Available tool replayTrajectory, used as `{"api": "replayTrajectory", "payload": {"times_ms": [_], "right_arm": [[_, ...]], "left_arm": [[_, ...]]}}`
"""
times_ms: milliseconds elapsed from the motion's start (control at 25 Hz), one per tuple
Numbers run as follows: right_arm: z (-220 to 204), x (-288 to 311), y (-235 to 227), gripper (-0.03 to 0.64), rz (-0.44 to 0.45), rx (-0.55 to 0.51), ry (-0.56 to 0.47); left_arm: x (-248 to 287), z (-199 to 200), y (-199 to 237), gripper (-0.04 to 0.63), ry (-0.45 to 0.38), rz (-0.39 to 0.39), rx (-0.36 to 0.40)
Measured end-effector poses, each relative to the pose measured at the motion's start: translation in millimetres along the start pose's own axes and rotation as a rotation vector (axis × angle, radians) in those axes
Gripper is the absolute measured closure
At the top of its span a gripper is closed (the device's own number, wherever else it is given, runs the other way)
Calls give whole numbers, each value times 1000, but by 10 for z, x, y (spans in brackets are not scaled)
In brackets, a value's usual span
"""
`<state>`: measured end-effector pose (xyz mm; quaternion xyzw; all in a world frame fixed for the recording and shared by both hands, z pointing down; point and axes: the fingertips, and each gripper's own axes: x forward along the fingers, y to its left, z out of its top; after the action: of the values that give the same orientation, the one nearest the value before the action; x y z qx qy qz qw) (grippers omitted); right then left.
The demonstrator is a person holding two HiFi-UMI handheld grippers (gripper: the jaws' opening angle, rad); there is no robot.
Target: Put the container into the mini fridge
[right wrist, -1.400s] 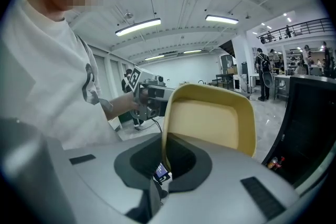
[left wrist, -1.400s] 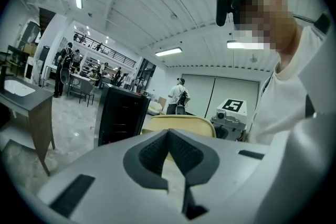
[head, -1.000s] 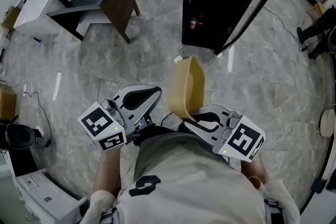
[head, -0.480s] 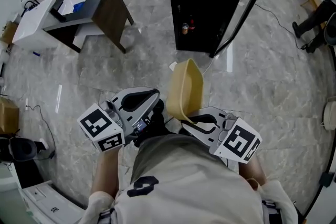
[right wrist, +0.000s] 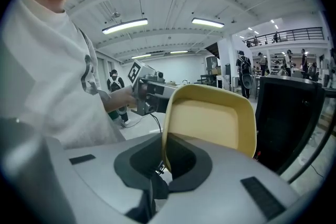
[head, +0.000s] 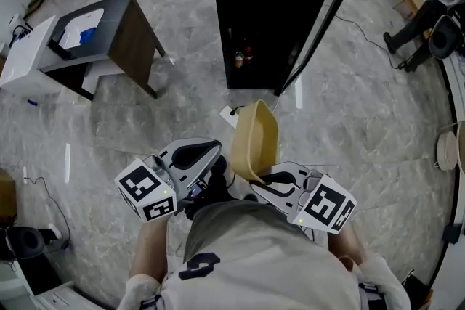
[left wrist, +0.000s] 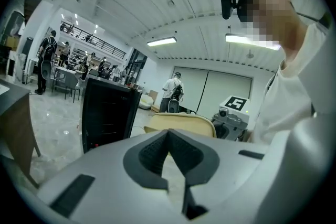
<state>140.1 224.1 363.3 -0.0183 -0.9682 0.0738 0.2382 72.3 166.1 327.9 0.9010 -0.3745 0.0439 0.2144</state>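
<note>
Your right gripper is clamping the yellow container by the lower edge of its rim. In the right gripper view the jaws are closing tight on that thin wall. The tub is rising above them on edge, and its hollow side is facing back toward the camera.

Your left gripper is carrying nothing. Its jaws are meeting at the tips (the left gripper view is showing only pale floor and the container's rim beyond them). It is riding just beside the container, on its left, and both grippers are pointing forward from in front of your chest.

The container is hanging in the air over the grey marbled floor, between you and the mini fridge, and nothing is touching it except your right gripper. The fridge is a black box that is standing straight ahead. Its door is standing open on the right-hand side, so the dark interior is facing you. A couple of small bottles are sitting low inside it.

Off to the left of the fridge and well apart from it, a dark wooden table is standing on the same floor, with something white and blue lying on top.
</note>
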Motion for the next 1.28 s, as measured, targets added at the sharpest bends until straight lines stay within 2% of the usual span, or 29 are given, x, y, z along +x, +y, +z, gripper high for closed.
{"api": "replayTrajectory", "payload": {"times_ms": [240, 440, 840, 960, 1280], "right_arm": [[260, 428, -431, 584, -36, -1, 69], [480, 788, -803, 584, -91, -51, 158], [775, 1223, -1361, 584, -183, -72, 264], [801, 1351, -1476, 584, -199, -74, 297], [835, 1528, -1695, 584, -213, -123, 371]], "left_arm": [[-121, 169, 698, 537, -8, -13, -25], [-107, 325, 1271, 537, 4, -51, -52], [-65, 617, 1943, 537, -1, -174, -56], [-109, 616, 2096, 537, 12, -177, -56], [-298, 617, 2433, 537, -26, -134, -98]]}}
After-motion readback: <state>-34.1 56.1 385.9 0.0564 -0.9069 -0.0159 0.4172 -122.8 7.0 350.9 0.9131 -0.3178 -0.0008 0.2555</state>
